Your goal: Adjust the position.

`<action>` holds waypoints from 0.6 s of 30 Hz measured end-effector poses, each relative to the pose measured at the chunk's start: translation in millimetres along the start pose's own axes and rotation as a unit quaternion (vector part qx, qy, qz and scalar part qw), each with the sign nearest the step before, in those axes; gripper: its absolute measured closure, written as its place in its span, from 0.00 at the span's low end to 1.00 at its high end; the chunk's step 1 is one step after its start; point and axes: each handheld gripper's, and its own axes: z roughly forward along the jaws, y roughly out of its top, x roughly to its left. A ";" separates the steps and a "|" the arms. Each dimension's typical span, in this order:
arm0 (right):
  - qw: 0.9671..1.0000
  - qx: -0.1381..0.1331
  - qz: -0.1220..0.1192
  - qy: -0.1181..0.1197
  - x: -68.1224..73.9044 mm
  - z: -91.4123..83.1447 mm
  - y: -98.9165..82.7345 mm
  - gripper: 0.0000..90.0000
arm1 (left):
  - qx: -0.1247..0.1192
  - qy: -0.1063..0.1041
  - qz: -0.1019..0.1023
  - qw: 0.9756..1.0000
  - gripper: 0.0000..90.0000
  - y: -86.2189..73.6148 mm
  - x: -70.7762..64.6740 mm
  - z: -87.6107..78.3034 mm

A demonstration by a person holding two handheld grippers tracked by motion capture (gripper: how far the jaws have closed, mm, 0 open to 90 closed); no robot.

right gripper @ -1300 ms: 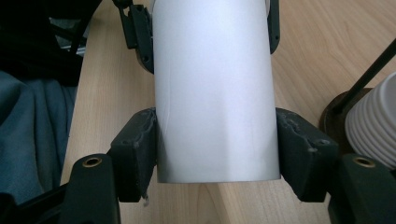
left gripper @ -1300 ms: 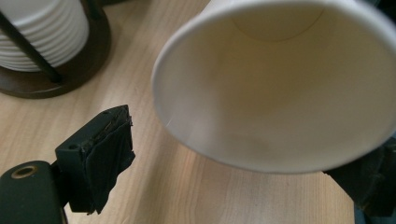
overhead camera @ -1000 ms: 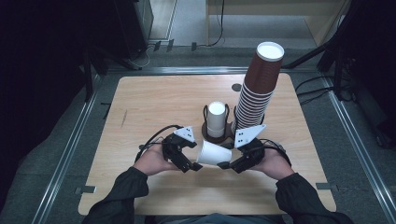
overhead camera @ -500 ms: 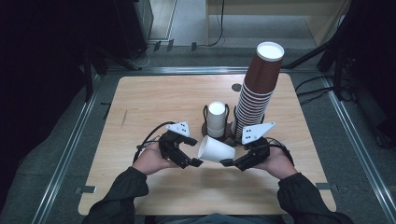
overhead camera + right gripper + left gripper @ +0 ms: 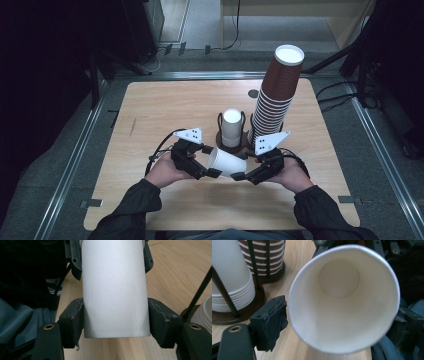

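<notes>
A white paper cup point(image 5: 227, 161) lies on its side in the air, just above the table's near half, between my two grippers. My right gripper point(image 5: 243, 172) is shut on its base end; both pads point(image 5: 75, 320) press the cup point(image 5: 115, 290) from either side. My left gripper point(image 5: 210, 161) is at the rim end and looks into the cup's open mouth point(image 5: 342, 302). Its jaws have just been closing with the rim between them, and one pad point(image 5: 270, 322) touches the rim. The other jaw is mostly hidden behind the cup.
A tall leaning stack of brown cups point(image 5: 277, 95) stands behind my right hand. A short stack of white cups point(image 5: 231, 127) sits in a dark wire holder beside it. The wooden table point(image 5: 165, 110) has a small dark hole point(image 5: 253, 93) at the back.
The left gripper's jaws have drawn in around the cup's rim. Both hands and the cup have stayed almost where they were.
</notes>
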 end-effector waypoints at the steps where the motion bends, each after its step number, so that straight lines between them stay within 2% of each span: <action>1: 1.000 0.001 0.001 0.002 -0.1 0.9 0.2 0.39 | -0.004 0.001 0.002 1.000 0.16 0.1 -0.5 -0.1; 4: 1.000 0.000 0.006 0.005 -1.0 2.8 0.1 0.39 | -0.011 0.000 0.006 1.000 0.21 0.3 -1.5 -1.7; 5: 1.000 -0.002 0.011 0.007 -2.2 2.8 -0.3 0.39 | -0.011 0.001 0.010 1.000 0.25 0.4 -1.5 -2.6; 9: 1.000 -0.002 0.010 0.007 -2.1 2.1 0.0 0.40 | -0.013 -0.003 0.011 1.000 0.30 0.5 -1.4 -4.3; 14: 1.000 0.009 0.014 0.000 -1.2 2.9 0.8 0.38 | -0.004 -0.010 0.001 1.000 0.32 0.6 0.3 -4.3; 16: 1.000 0.017 0.021 -0.008 -1.2 4.7 1.9 0.29 | 0.005 0.001 0.002 1.000 0.32 1.3 0.6 -6.2; 18: 0.999 0.018 0.024 -0.012 -1.0 4.7 2.1 0.26 | 0.006 0.004 0.002 1.000 0.32 1.2 1.4 -8.2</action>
